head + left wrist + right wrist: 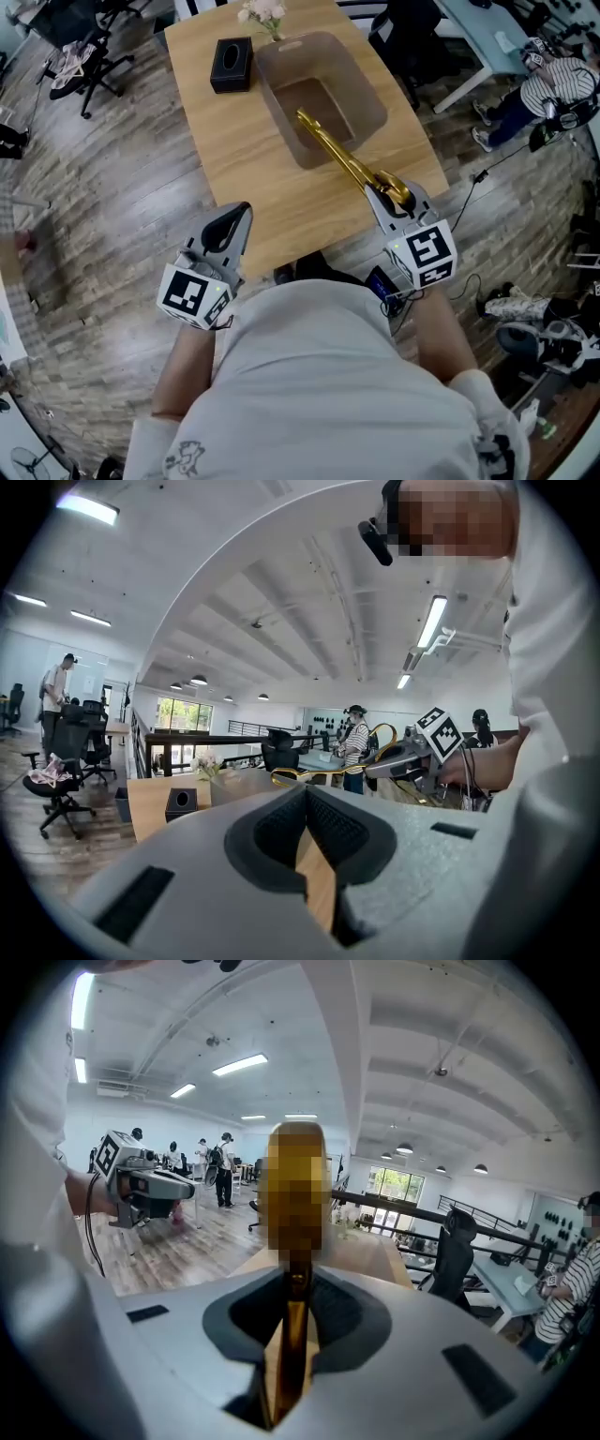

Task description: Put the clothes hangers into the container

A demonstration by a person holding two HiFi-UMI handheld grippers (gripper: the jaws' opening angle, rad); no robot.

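A gold clothes hanger (339,155) slants over the wooden table (244,150), its far end above the opening of the grey container (370,103). My right gripper (386,195) is shut on the hanger's near end above the table's front right corner. In the right gripper view the gold bar (292,1335) is pinched between the dark pads. My left gripper (240,210) is at the table's front left edge, jaws together and nothing in them. The left gripper view shows the hanger (314,773), the right gripper (398,758) and the container (234,785) ahead.
A black tissue box (232,64) and a small bunch of flowers (262,13) stand beside the container at the table's far end. Office chairs (84,56) are at the far left, a seated person (548,94) at the far right, and cables and shoes (520,305) lie on the floor.
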